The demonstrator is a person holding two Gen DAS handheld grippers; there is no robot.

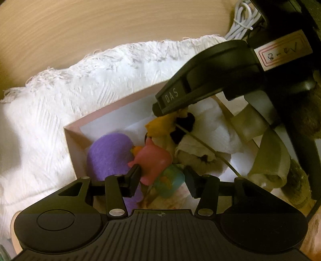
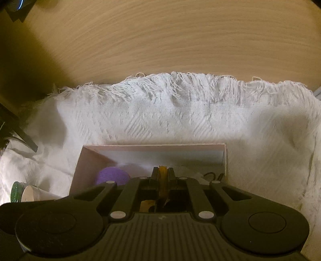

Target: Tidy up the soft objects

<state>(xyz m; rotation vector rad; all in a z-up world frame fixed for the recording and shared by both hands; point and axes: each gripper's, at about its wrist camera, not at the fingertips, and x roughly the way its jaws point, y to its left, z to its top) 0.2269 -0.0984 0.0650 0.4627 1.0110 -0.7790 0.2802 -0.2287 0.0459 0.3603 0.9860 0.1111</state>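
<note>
A pink-walled box [image 1: 69,140] sits on a white fringed cloth [image 1: 50,104]. Inside lie a purple felt ball [image 1: 108,156], a pink soft toy [image 1: 152,160], a teal soft toy [image 1: 170,180] and white fabric [image 1: 212,134]. My left gripper [image 1: 163,178] is open just above the box, its fingers on either side of the pink and teal toys. My right gripper [image 1: 160,111] reaches in from the upper right and is shut on a yellow and black soft toy [image 1: 160,124]. In the right wrist view the right gripper [image 2: 162,173] pinches the yellow toy [image 2: 162,180] over the box [image 2: 152,148], near the purple ball [image 2: 112,177].
The cloth [image 2: 180,120] lies on a wooden table [image 2: 160,40]. A coiled white cable [image 1: 242,18] lies at the far right edge. A brown plush [image 1: 299,180] and beige ribbon [image 1: 266,160] sit right of the box. A small green-lidded container [image 2: 17,192] stands left of the box.
</note>
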